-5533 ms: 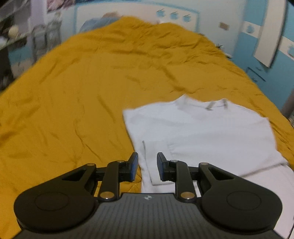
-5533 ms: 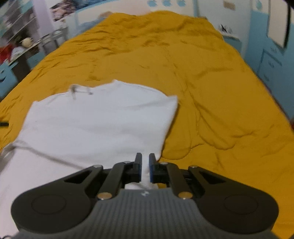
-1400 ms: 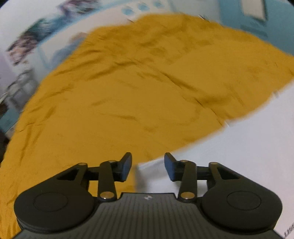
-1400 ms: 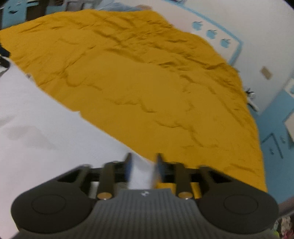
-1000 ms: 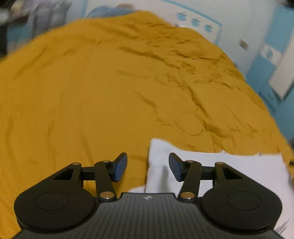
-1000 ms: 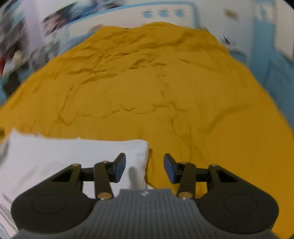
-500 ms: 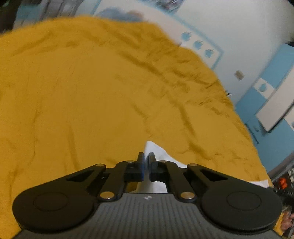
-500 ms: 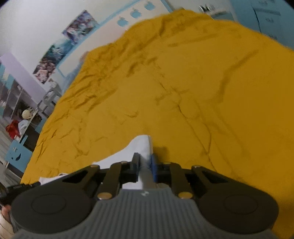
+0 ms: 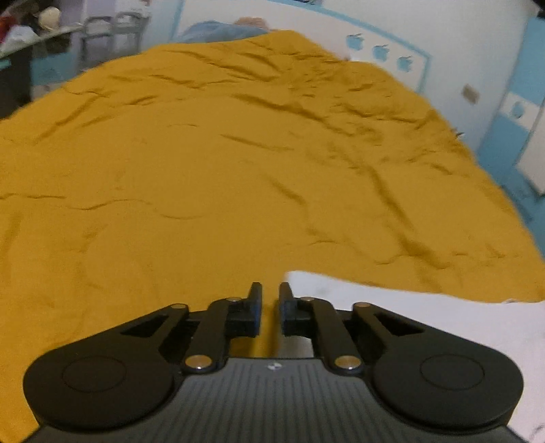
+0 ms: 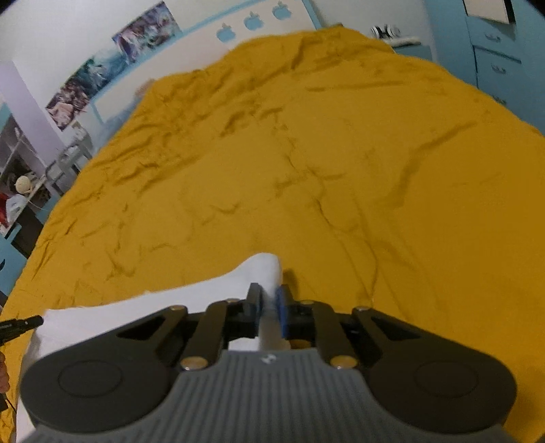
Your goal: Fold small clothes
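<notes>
A folded white garment (image 9: 408, 317) lies on the mustard-yellow bedspread (image 9: 238, 170). In the left wrist view its corner sits just right of my left gripper (image 9: 270, 293). That gripper's jaws are opening by a narrow gap, and only yellow bedspread shows between them. In the right wrist view the white garment (image 10: 153, 306) runs leftward from my right gripper (image 10: 269, 296). Its corner fills the thin slot between the pads, and a rounded tip pokes out beyond the fingertips. These jaws are starting to open while the cloth is still pinched.
The wrinkled bedspread (image 10: 306, 153) stretches far ahead in both views. Shelving with clutter (image 10: 20, 177) stands at the left, and blue cabinets (image 10: 494, 51) at the right. The black tip of the other gripper (image 10: 20, 323) shows at the left edge. A blue pillow (image 9: 221, 30) lies at the bed's head.
Both grippers went from wide apart to closed on the garment's corners. Since then the left jaws have parted a little, and the cloth now lies beside them. The right still pinches its corner.
</notes>
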Motion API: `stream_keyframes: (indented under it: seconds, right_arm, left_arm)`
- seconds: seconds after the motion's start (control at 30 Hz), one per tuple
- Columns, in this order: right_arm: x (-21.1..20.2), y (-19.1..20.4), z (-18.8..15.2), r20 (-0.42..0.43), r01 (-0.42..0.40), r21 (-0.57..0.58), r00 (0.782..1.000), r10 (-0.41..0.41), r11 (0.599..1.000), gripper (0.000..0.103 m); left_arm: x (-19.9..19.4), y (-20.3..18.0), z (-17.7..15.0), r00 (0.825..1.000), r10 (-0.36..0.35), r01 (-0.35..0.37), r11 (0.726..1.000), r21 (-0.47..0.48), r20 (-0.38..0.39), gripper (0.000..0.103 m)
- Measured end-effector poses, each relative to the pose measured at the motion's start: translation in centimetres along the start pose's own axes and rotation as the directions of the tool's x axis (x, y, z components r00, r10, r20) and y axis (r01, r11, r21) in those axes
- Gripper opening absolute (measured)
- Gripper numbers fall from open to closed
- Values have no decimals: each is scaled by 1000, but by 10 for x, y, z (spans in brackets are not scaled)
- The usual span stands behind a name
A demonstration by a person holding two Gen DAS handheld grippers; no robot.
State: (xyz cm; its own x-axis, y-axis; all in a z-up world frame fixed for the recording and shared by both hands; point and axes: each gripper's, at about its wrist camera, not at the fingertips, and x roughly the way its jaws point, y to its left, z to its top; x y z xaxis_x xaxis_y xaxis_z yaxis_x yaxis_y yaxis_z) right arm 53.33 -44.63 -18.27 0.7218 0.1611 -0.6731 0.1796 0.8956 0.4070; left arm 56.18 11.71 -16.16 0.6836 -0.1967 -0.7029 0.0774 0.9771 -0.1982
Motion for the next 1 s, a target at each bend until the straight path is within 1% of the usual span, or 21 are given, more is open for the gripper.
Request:
stream_keyframes:
  seconds: [0.03,0.07,0.17,0.23,0.27,0.3,0.33,0.4,0.53,0.6,0.67,0.77,0.87,0.9,0.97,1.0]
  right_arm:
    - [-5,-1,0,6,16,-5,1000,-16,1000,19]
    - [-11,-2,1,8,32,-10,999,-32,999,24]
    - [-36,-4,2,-4,58,-18,998,-58,998,24]
    - [-58,-6,-2,-16,57,-20,998,-58,998,24]
    - [-72,-6,-5,-25,50,-22,998,-51,998,26]
    - [-88,-5,-10,-30,38,-23,999,-39,999,29]
    - [-102,-4,-16,-33,32,-22,999,-32,999,34]
    - [-131,0,-30,-50,10,-24,999,-11,1000,34]
    - [-182,2,-75,-85,-24,-3,996,23,1000,36]
    - [-201,1,-99,-90,-43,21,995,45,999,38]
    - [-218,-4,-124,-87,-60,56,994,65,997,40]
    - [-235,-15,-154,-75,-49,109,996,58,993,40]
    - [-243,-28,-177,-70,-49,171,996,61,984,40]
    - [-243,-31,-182,-69,-50,186,996,64,981,40]
    - [-242,-38,-190,-58,-64,231,995,80,971,40]
    - [-239,-42,-193,-53,-80,268,994,98,960,41]
  left_arm:
    - [-4,2,0,1000,3,-3,1000,0,-19,16]
    - [-11,5,1,999,-1,1,1000,0,-34,19]
    - [-38,12,1,999,1,0,1000,7,-39,21]
    - [-62,16,0,998,-29,29,1000,-10,-46,27]
    - [-77,19,-2,997,-54,53,998,-19,-48,32]
    - [-91,21,-5,996,-72,71,997,-19,-44,34]
    - [-105,22,-8,996,-83,83,996,-20,-40,35]
    - [-129,24,-14,992,-115,113,993,-25,-53,43]
    - [-166,29,-39,987,-133,126,989,-76,-92,48]
    - [-180,35,-59,985,-152,143,984,-110,-79,55]
    - [-190,41,-80,984,-165,155,977,-145,-61,57]
    - [-191,53,-111,981,-180,161,961,-223,-66,57]
    - [-186,62,-132,982,-177,151,943,-296,-63,57]
    - [-183,65,-138,981,-185,155,930,-334,-58,57]
    - [-178,71,-149,976,-214,175,894,-413,-49,57]
    - [-175,72,-152,974,-224,182,877,-444,-45,57]
